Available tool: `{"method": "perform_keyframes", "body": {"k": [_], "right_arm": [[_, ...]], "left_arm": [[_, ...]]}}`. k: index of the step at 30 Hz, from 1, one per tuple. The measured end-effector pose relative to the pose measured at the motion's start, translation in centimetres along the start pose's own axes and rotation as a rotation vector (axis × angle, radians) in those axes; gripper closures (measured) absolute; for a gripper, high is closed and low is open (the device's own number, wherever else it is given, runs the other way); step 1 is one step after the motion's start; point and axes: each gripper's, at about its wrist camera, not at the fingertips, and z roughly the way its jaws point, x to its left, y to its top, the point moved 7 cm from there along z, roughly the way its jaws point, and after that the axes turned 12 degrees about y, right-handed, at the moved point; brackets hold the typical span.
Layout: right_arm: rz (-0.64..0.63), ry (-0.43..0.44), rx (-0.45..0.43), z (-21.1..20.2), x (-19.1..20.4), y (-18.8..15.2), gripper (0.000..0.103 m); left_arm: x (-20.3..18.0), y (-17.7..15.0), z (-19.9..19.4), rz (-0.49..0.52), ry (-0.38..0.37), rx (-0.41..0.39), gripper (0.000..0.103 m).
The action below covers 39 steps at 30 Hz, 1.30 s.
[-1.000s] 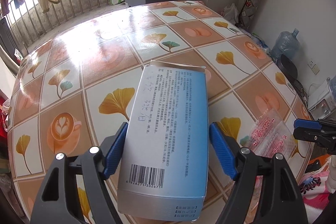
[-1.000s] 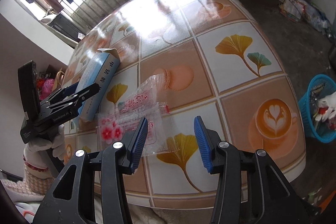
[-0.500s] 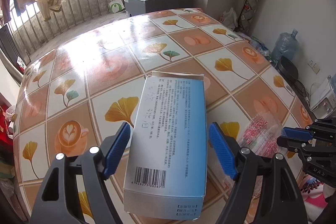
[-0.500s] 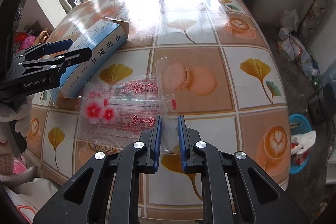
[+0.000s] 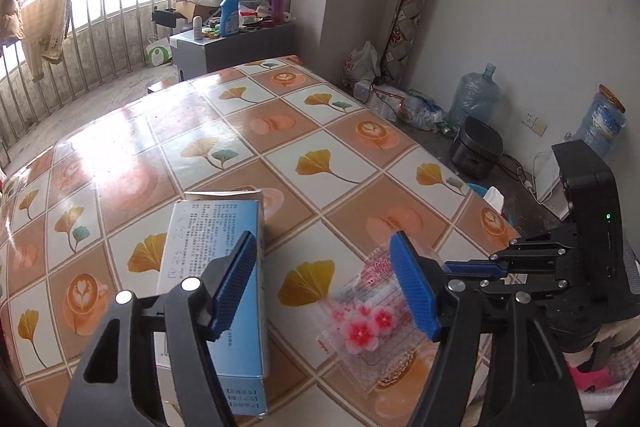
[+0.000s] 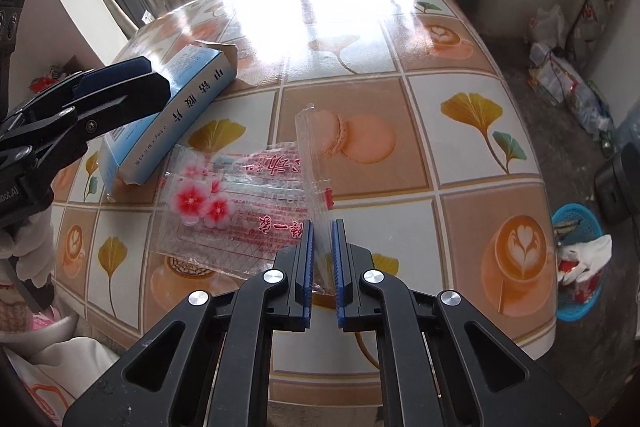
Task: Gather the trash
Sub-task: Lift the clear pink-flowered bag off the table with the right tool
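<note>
Slippage is the main risk. The right gripper (image 6: 320, 259) has just been closing and now pinches only the near edge of the clear plastic bag (image 6: 240, 203), a thin film printed with pink flowers that lies flat on the near part of the table (image 6: 472, 147). With so narrow a bite, the bag could slide out of the pads once lifted, or drag along the slick tablecloth instead of rising.

The left gripper (image 5: 324, 291) has just been closing too, yet its jaws stand fairly wide apart with nothing pressed between them; the blue box (image 5: 216, 267) lies on the table just left of the bag, behind the left finger and outside the gap. If it closes where it is, it probably grabs air or knocks the light, open-flapped box aside, perhaps toward the near edge.

The bag's left corner lies close against the box, so a lift may nudge the box. The blue basket (image 6: 576, 259) stands on the floor to the right, and a loosely held bag could drop short of it.
</note>
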Motion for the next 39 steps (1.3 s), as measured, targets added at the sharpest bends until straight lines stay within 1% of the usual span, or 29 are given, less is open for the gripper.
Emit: {"method": "perform_keyframes", "body": {"k": [2, 3, 4, 8, 10, 11, 12, 15, 22, 23, 25, 27, 29, 32, 34, 37, 39], "right_arm": [[0.030, 0.012, -0.009, -0.5, -0.8, -0.4, 0.096], [0.049, 0.017, -0.015, -0.6, -1.1, -0.6, 0.096], [0.070, 0.025, -0.021, -0.9, -1.4, -0.9, 0.096], [0.155, 0.055, -0.054, -1.6, -3.0, -1.5, 0.097], [0.190, 0.068, -0.074, -1.8, -3.6, -1.7, 0.097], [0.207, 0.080, -0.085, -1.9, -4.1, -1.7, 0.097], [0.224, 0.094, -0.095, -1.9, -4.3, -1.6, 0.097], [0.260, 0.129, -0.122, -1.7, -5.0, -1.3, 0.097], [0.308, 0.191, -0.162, -1.2, -6.4, 0.2, 0.098], [0.315, 0.204, -0.168, -1.1, -6.5, 0.4, 0.098], [0.321, 0.222, -0.178, -0.9, -6.9, 0.9, 0.098], [0.313, 0.224, -0.186, -0.7, -7.2, 1.2, 0.100], [0.314, 0.241, -0.192, -0.8, -7.3, 1.2, 0.100], [0.308, 0.260, -0.198, -0.8, -7.1, 1.0, 0.100], [0.307, 0.273, -0.203, -0.9, -7.0, 0.7, 0.100], [0.306, 0.286, -0.207, -1.1, -7.2, 0.7, 0.100], [0.308, 0.293, -0.206, -1.2, -7.4, 0.7, 0.100]], "left_arm": [[-1.6, -0.9, 0.8, 0.018, -0.042, 0.042, 0.053], [-2.4, -1.5, 1.3, 0.028, -0.064, 0.064, 0.056], [-3.0, -2.0, 1.6, 0.037, -0.083, 0.085, 0.061], [-5.2, -3.8, 2.3, 0.087, -0.149, 0.138, 0.071], [-5.9, -4.6, 3.0, 0.100, -0.172, 0.183, 0.074], [-6.1, -5.0, 3.2, 0.105, -0.177, 0.195, 0.075], [-6.3, -5.0, 3.2, 0.113, -0.176, 0.189, 0.075], [-6.8, -4.9, 3.2, 0.142, -0.182, 0.203, 0.075], [-8.4, -5.3, 2.9, 0.096, -0.313, 0.262, 0.075], [-8.7, -5.3, 2.9, 0.095, -0.322, 0.263, 0.075], [-8.9, -5.2, 2.6, 0.110, -0.308, 0.244, 0.075], [-8.8, -4.6, 2.0, 0.122, -0.306, 0.205, 0.075], [-8.5, -4.0, 1.4, 0.127, -0.299, 0.169, 0.075], [-7.5, -3.1, 1.1, 0.140, -0.243, 0.123, 0.075], [-6.4, -2.6, 0.8, 0.131, -0.216, 0.102, 0.075], [-5.4, -1.6, 1.4, 0.101, -0.181, 0.094, 0.075], [-4.9, -1.3, 2.5, 0.097, -0.134, 0.112, 0.075]]}}
